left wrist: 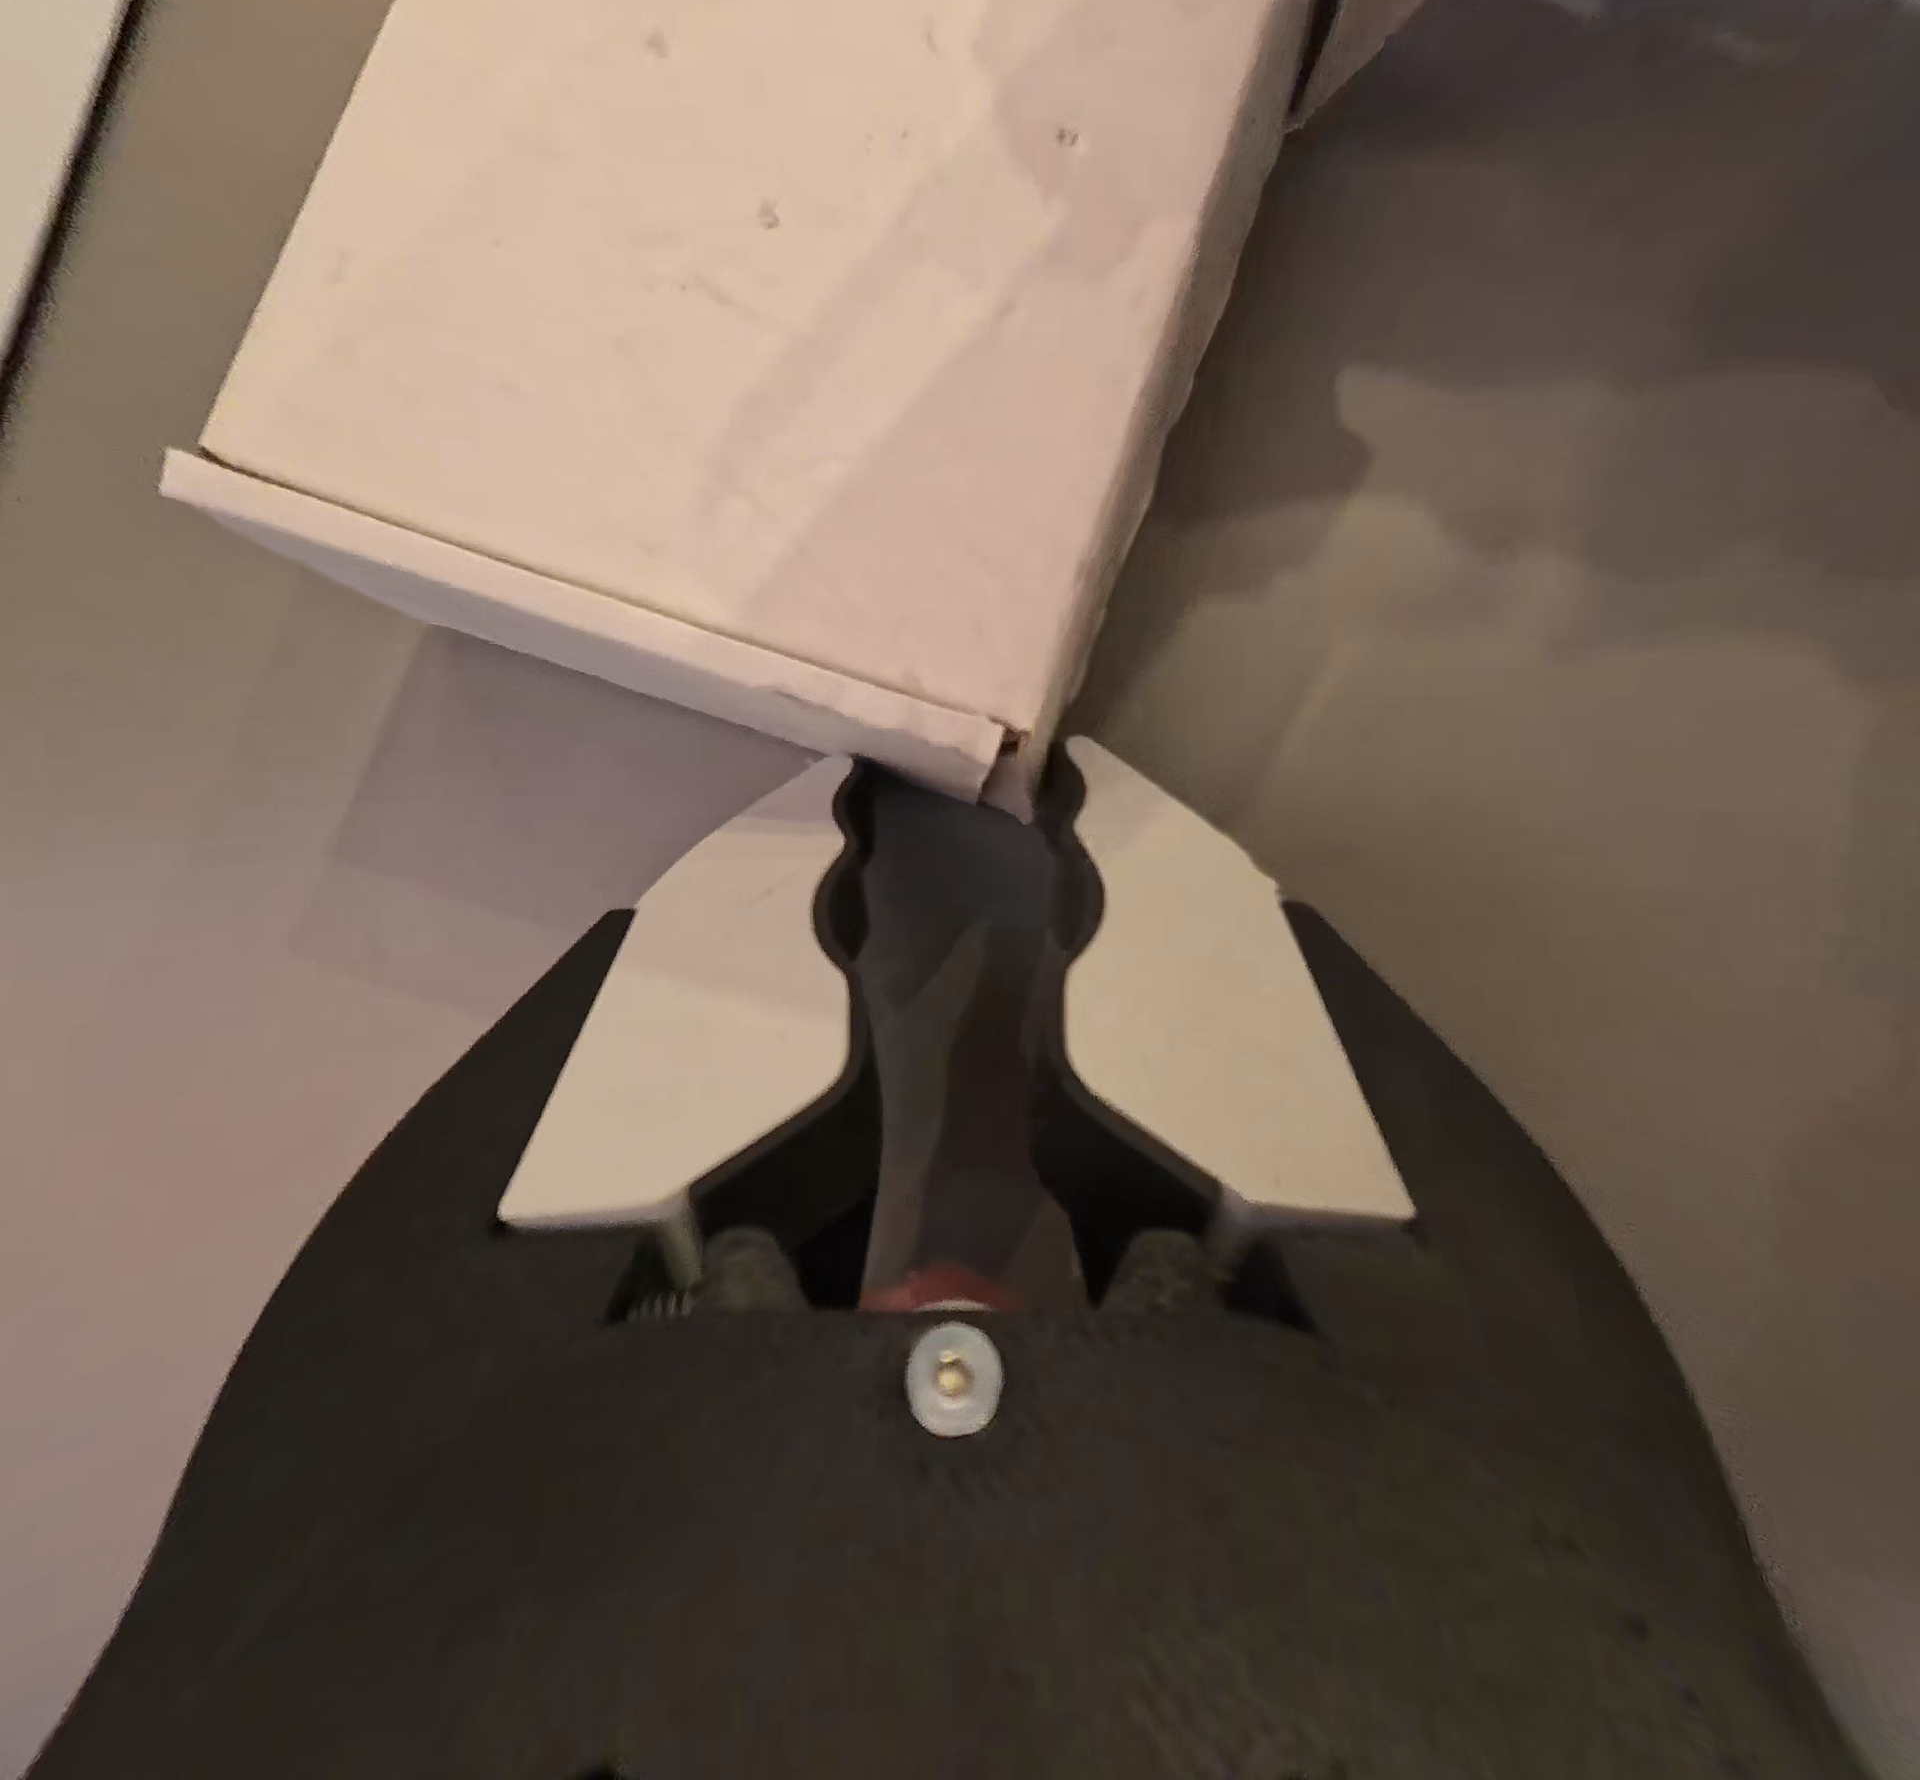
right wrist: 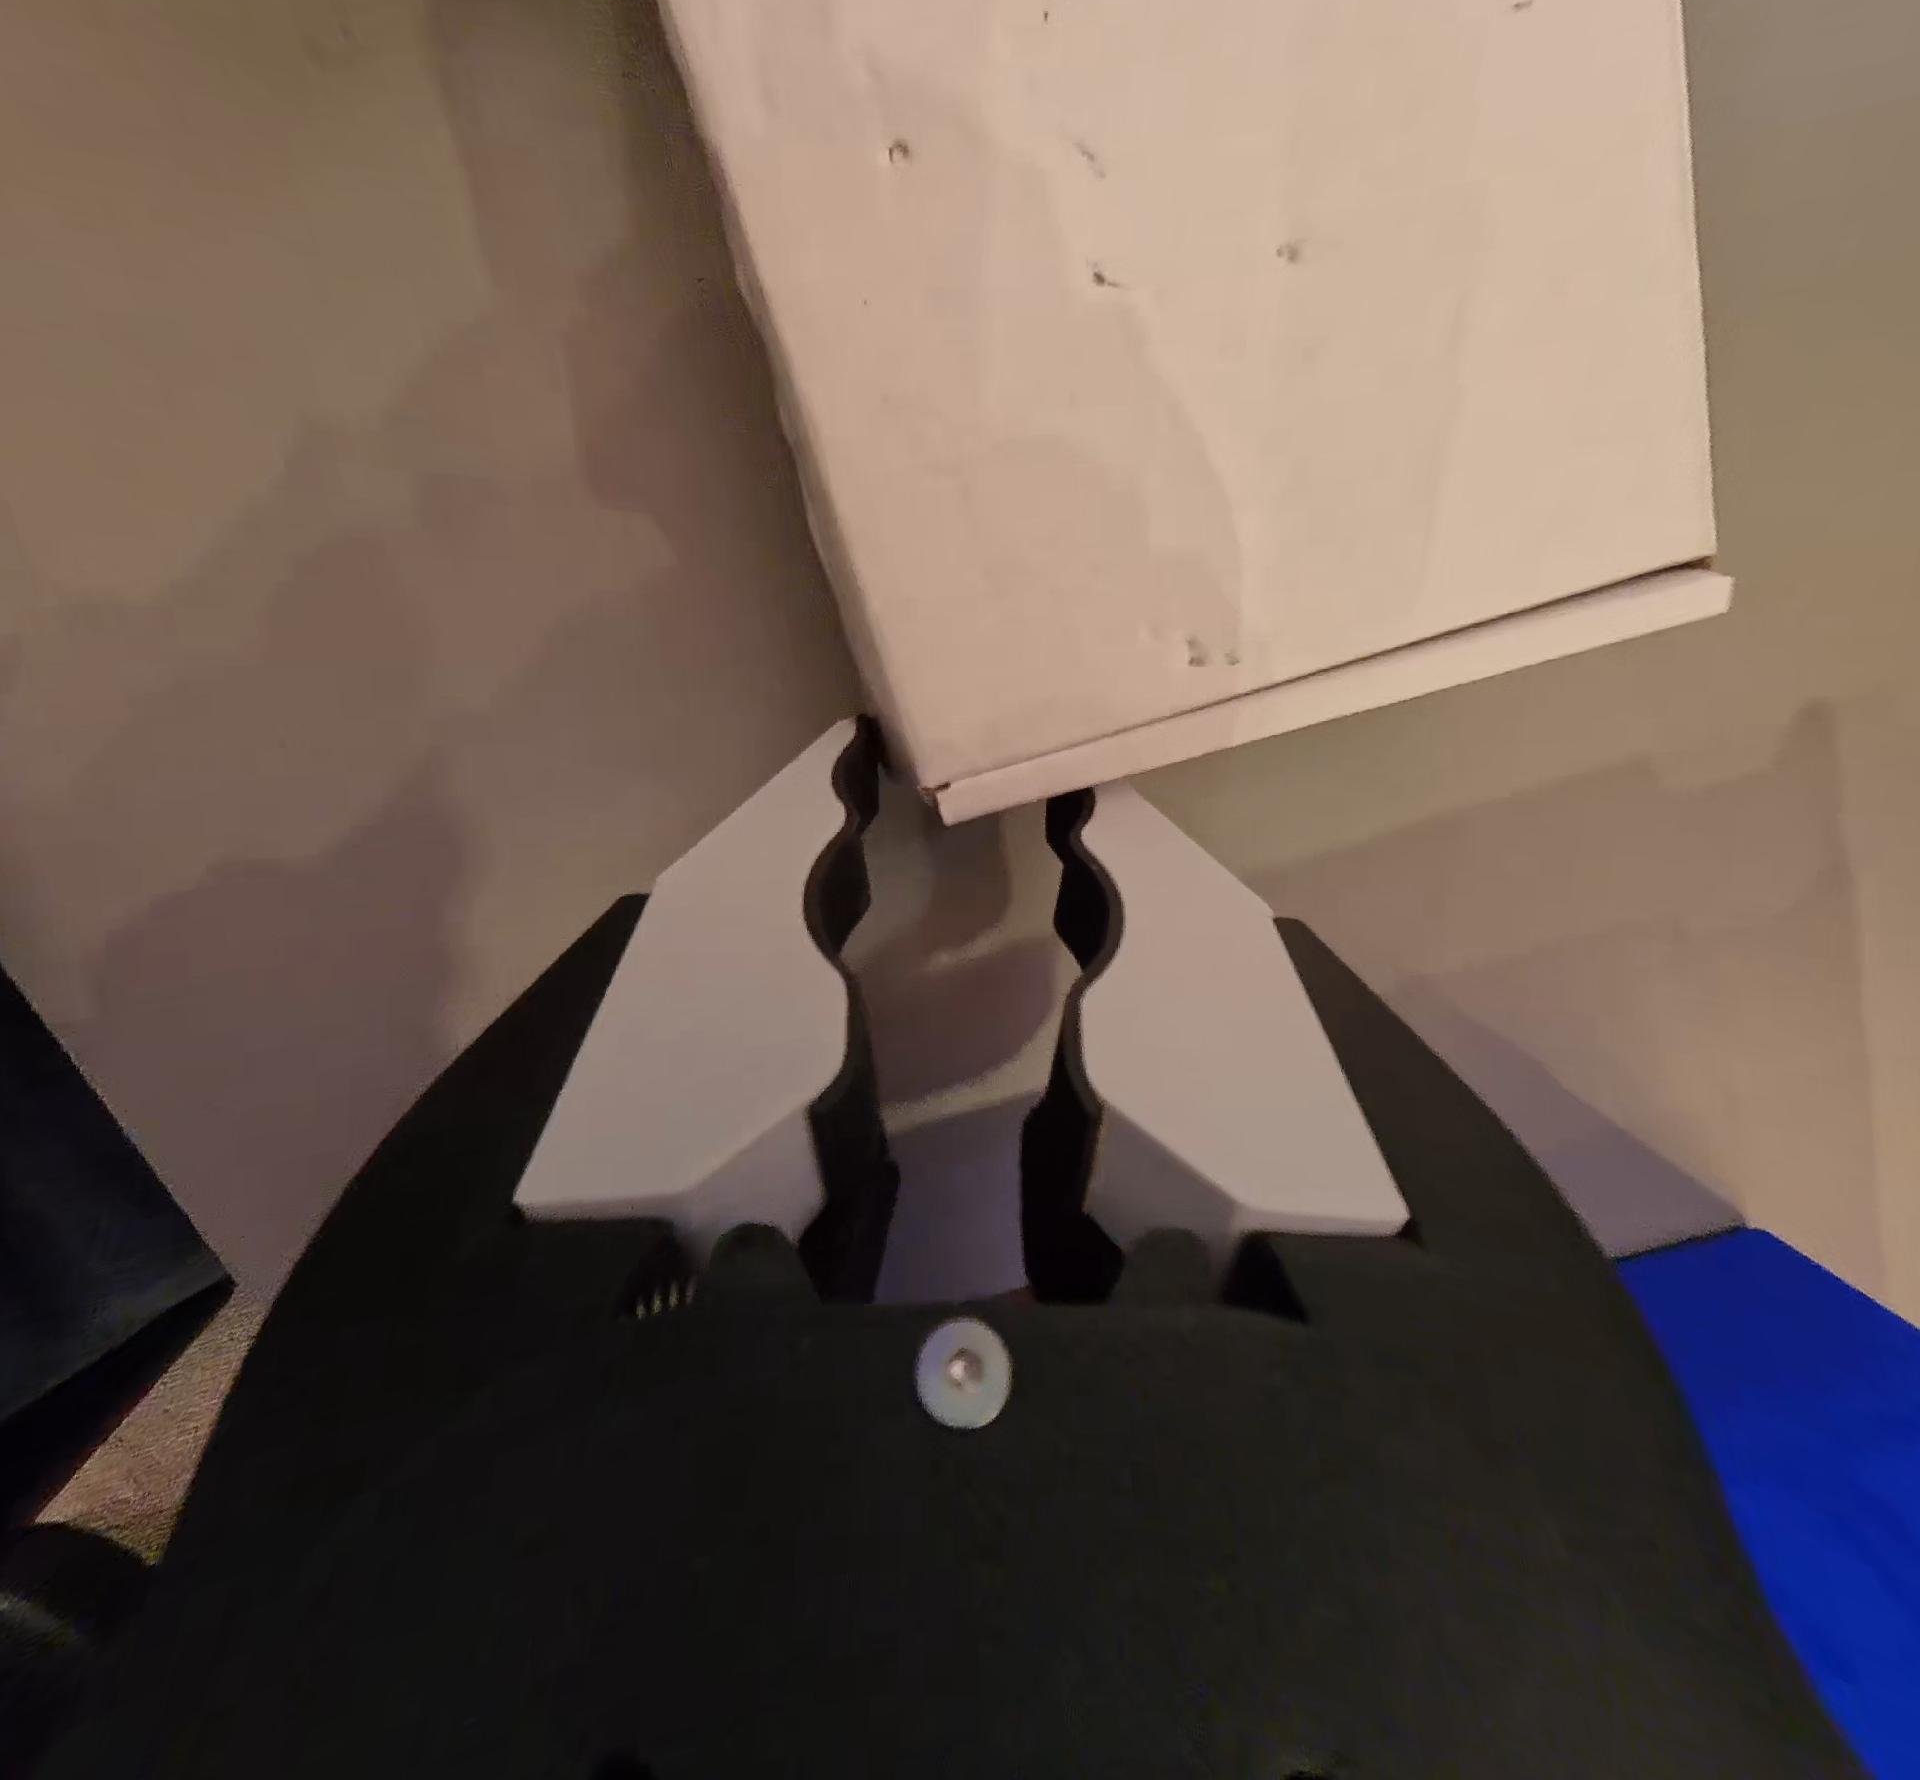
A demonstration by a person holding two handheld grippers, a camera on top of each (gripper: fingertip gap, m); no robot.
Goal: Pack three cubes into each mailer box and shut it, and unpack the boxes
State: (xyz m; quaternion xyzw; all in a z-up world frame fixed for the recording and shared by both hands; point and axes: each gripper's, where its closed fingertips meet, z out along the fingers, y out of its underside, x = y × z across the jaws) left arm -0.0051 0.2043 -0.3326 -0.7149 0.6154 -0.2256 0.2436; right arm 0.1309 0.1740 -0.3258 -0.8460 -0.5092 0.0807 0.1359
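The closed white mailer box lies flat on the grey counter. The left claw points at the box's near right corner, its fingers parted a little around that corner. The right claw meets the near left corner, likewise released, one finger beside the box wall.

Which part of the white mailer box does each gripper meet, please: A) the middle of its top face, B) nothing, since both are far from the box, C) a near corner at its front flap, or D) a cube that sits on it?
C: in each wrist view the mailer box has a near corner between the fingertips of the left gripper and the right gripper.
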